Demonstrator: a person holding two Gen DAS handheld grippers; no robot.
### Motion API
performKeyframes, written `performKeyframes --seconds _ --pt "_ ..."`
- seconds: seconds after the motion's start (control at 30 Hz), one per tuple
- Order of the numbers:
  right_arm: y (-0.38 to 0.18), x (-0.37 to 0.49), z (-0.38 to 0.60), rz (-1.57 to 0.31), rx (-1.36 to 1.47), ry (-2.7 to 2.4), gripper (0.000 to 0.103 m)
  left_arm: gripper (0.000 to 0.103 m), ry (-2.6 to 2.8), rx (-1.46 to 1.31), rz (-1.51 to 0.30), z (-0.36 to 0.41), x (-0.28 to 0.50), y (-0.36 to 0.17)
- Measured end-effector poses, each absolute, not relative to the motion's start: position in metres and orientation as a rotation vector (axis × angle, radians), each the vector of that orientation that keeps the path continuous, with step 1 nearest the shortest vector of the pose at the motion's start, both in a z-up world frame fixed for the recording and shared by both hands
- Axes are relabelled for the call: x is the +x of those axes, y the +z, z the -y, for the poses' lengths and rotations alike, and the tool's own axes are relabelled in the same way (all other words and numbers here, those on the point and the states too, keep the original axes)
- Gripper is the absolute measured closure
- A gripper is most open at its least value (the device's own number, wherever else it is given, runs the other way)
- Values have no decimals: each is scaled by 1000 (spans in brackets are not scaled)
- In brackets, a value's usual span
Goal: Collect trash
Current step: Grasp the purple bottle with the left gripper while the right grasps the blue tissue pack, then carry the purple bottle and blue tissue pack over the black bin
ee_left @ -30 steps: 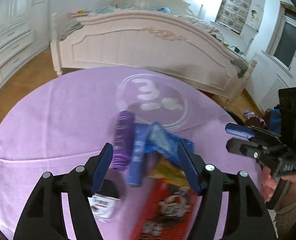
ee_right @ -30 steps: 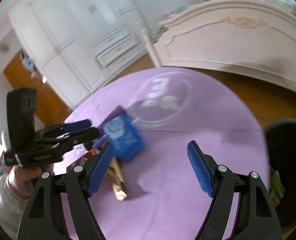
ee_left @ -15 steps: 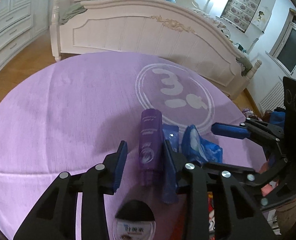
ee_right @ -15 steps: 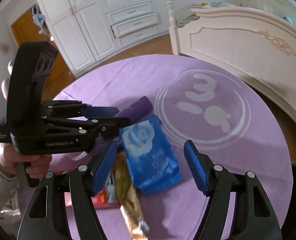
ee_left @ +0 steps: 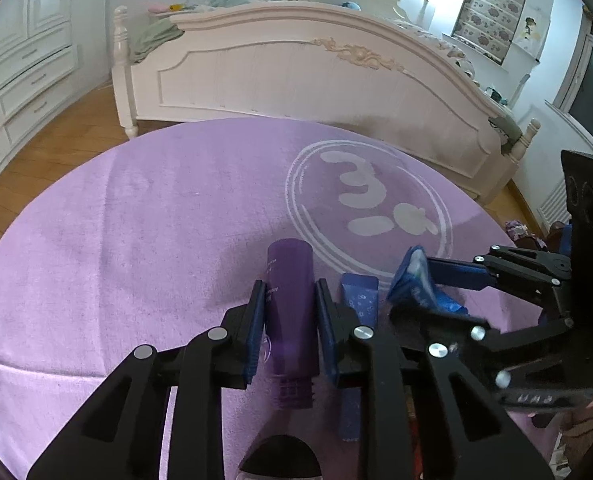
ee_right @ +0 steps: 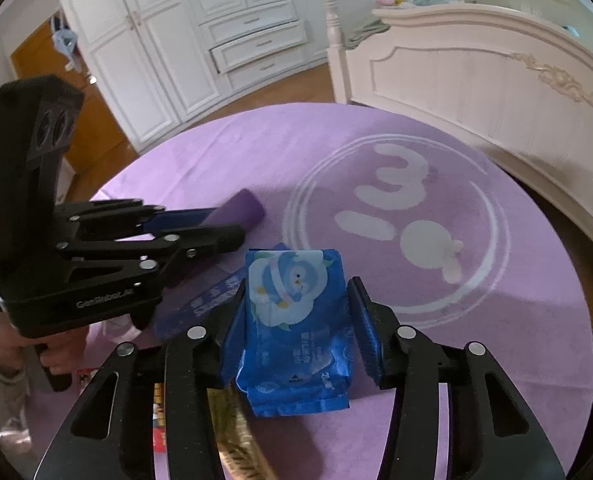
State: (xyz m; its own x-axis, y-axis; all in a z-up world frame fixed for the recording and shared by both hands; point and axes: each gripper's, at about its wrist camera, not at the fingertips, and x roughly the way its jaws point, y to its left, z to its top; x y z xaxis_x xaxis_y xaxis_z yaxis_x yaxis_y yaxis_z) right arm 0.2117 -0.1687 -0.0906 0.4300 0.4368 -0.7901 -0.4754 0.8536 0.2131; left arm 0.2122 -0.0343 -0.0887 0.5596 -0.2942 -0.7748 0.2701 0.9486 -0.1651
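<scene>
Clamping the purple bottle (ee_left: 290, 312) at 6 o'clock on the rug (ee_left: 136, 240), the left gripper (ee_left: 290, 328) has its pads pressed on both sides. The right gripper (ee_right: 300, 332) straddles the blue pack (ee_right: 296, 320), its jaws just closing; the left pad seems to touch, while the right pad stands just beside the pack, so no full grip yet. A blue tube (ee_left: 356, 308) lies at the bottle's 3 o'clock, and a gold wrapper (ee_right: 236, 432) sits at the pack's 7 o'clock. The soft pack could likely crumple and slip on lifting. The smooth, capless bottle may slide out. The close-set grippers could collide.
</scene>
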Motion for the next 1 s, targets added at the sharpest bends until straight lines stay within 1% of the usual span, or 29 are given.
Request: performKeyframes --seconds 0.13,0.3,0.53,0.83,1.0 --pt "-81 207 197 -930 68 544 58 78 -330 -39 -882 35 207 -79" --pt "-61 194 241 -841 209 499 58 78 -371 -39 -817 48 198 -50" --pt "-39 167 313 -739 363 415 58 78 -492 -8 -760 105 188 -18" --pt "-43 132 425 -675 489 241 58 78 -627 26 -781 194 189 -24" --pt "-58 118 473 -663 550 168 58 78 -704 50 -801 243 187 -33"
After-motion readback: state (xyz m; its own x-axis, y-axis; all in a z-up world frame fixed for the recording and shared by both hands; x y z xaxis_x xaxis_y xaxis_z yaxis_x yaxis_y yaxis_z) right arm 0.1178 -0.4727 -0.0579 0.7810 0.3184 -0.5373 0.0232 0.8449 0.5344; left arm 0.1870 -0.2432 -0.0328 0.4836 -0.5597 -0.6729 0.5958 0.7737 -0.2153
